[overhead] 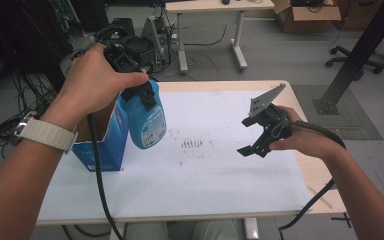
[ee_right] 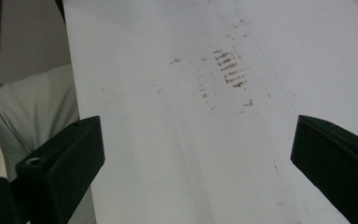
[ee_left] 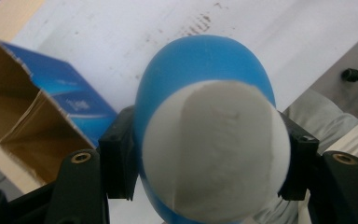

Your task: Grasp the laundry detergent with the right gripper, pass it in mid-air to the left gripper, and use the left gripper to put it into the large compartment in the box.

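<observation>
At the near right of the surface (overhead: 190,190), which is covered by a white sheet, the right gripper (overhead: 254,135) hangs above the sheet in the person's right hand (overhead: 307,137). Its jaws stand wide apart and released, with nothing between them; the right gripper view looks down between them onto the sheet and a patch of brownish smudges (ee_right: 230,69) near the middle of the surface.

Farther left, the left gripper (overhead: 135,82) is raised in the person's left hand (overhead: 95,80), which wears a pale wrist strap (overhead: 47,134). Its jaws are clenched on the upper part of a blue bottle (overhead: 147,120), which hangs tilted in the air over the left part of the sheet, its lower end just beside the box. In the left gripper view the bottle's white end (ee_left: 214,149) faces the camera, pinched from both sides.

Just left of the bottle, an open blue cardboard box (overhead: 105,140) stands on the surface near its left edge, its brown inside showing.
</observation>
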Available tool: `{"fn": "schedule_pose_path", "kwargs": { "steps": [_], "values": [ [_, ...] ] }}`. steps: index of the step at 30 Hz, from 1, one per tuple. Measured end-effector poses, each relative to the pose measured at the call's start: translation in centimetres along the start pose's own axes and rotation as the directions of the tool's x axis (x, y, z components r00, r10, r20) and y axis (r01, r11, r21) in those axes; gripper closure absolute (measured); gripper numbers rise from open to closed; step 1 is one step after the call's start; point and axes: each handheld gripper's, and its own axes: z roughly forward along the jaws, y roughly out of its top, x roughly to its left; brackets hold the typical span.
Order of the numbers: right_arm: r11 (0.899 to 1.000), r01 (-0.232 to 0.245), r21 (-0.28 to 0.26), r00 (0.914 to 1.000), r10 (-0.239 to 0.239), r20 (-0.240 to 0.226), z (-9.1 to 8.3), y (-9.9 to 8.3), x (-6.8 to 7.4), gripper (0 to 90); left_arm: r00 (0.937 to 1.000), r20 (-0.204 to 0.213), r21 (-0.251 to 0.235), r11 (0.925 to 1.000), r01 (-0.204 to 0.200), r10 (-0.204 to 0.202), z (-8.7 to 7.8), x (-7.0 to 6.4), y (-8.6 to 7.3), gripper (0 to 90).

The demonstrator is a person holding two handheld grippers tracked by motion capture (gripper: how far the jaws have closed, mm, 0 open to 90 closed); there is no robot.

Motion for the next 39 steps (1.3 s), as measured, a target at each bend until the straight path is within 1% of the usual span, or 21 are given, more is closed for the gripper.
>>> {"fn": "schedule_pose_path", "kwargs": {
  "steps": [4,6,10,12,13,15,16,17,18,19,22,23,24,25,26,30,31,32,33,36,39],
  "values": [
    [1.000,-0.008,0.020,1.0000,0.008,0.002,-0.7,-0.5,-0.2,2.9,0.9978,-0.020,-0.001,0.9980,0.063,-0.063,-0.7,1.0,0.1,37.6],
    [1.000,-0.016,0.024,0.9998,0.016,0.014,-1.0,-0.8,-0.4,2.7,0.9941,-0.028,-0.004,0.9945,0.105,-0.105,-1.1,1.6,0.1,37.6],
    [0.999,-0.035,0.027,0.9991,0.034,0.026,-1.3,-1.5,-0.7,2.8,0.9852,-0.039,-0.004,0.9860,0.167,-0.167,-1.9,2.6,0.0,37.6],
    [0.999,-0.039,0.031,0.9990,0.039,0.024,-1.5,-1.9,-0.8,3.6,0.9785,-0.050,-0.008,0.9798,0.200,-0.200,-2.3,3.1,0.0,37.6],
    [0.999,-0.039,0.037,0.9990,0.038,0.025,-1.5,-2.0,-0.8,3.6,0.9740,-0.056,-0.011,0.9756,0.219,-0.220,-2.6,3.4,-0.1,37.6],
    [0.998,-0.043,0.043,0.9986,0.042,0.033,-1.7,-2.3,-0.9,3.5,0.9685,-0.062,-0.014,0.9705,0.241,-0.241,-2.9,3.9,-0.2,37.6],
    [0.998,-0.045,0.045,0.9985,0.043,0.034,-1.8,-2.3,-0.9,3.6,0.9632,-0.067,-0.014,0.9655,0.260,-0.261,-3.2,4.3,-0.3,37.6],
    [0.998,-0.047,0.046,0.9983,0.046,0.037,-1.9,-2.4,-1.0,3.5,0.9610,-0.072,-0.012,0.9637,0.267,-0.267,-3.4,4.5,-0.4,37.6],
    [0.998,-0.049,0.045,0.9981,0.047,0.039,-2.0,-2.5,-1.0,3.5,0.9567,-0.076,-0.014,0.9597,0.281,-0.281,-3.6,4.7,-0.5,37.6],
    [0.998,-0.051,0.046,0.9980,0.049,0.040,-2.1,-2.5,-1.0,3.5,0.9544,-0.081,-0.015,0.9577,0.287,-0.288,-3.7,4.9,-0.5,37.6],
    [0.998,-0.052,0.045,0.9978,0.051,0.042,-2.3,-2.7,-1.1,3.8,0.9416,-0.089,-0.025,0.9458,0.324,-0.325,-4.2,5.6,-0.8,37.6],
    [0.997,-0.055,0.048,0.9977,0.053,0.041,-2.3,-2.7,-1.1,3.8,0.9389,-0.090,-0.027,0.9432,0.331,-0.332,-4.3,5.8,-0.9,37.6],
    [0.997,-0.057,0.050,0.9976,0.054,0.042,-2.3,-2.8,-1.2,3.8,0.9347,-0.095,-0.026,0.9395,0.342,-0.343,-4.5,6.1,-1.0,37.6],
    [0.997,-0.057,0.050,0.9976,0.055,0.043,-2.3,-2.8,-1.2,3.9,0.9324,-0.098,-0.028,0.9375,0.347,-0.348,-4.5,6.2,-1.1,37.6],
    [0.997,-0.057,0.053,0.9975,0.055,0.043,-2.3,-2.8,-1.2,3.9,0.9271,-0.102,-0.029,0.9327,0.360,-0.361,-4.6,6.5,-1.2,37.6],
    [0.996,-0.058,0.061,0.9974,0.056,0.045,-2.3,-2.9,-1.3,4.1,0.9105,-0.114,-0.037,0.9176,0.396,-0.397,-4.7,7.3,-1.6,37.6],
    [0.996,-0.057,0.065,0.9976,0.054,0.043,-2.2,-2.9,-1.3,4.2,0.9084,-0.120,-0.037,0.9162,0.399,-0.400,-4.7,7.4,-1.7,37.6],
    [0.996,-0.057,0.068,0.9976,0.054,0.042,-2.2,-2.9,-1.4,4.2,0.9047,-0.126,-0.037,0.9133,0.406,-0.407,-4.6,7.7,-1.8,37.6],
    [0.996,-0.058,0.070,0.9975,0.055,0.044,-2.2,-2.9,-1.4,4.2,0.8990,-0.134,-0.039,0.9088,0.415,-0.417,-4.5,7.9,-1.9,37.6],
    [0.996,-0.061,0.071,0.9972,0.057,0.047,-2.2,-3.0,-1.5,4.2,0.8863,-0.147,-0.048,0.8981,0.437,-0.439,-4.4,8.7,-2.2,37.6],
    [0.995,-0.064,0.073,0.9969,0.060,0.050,-2.2,-3.1,-1.7,4.2,0.8765,-0.153,-0.056,0.8895,0.454,-0.457,-4.2,9.3,-2.5,37.6]
  ]
}}
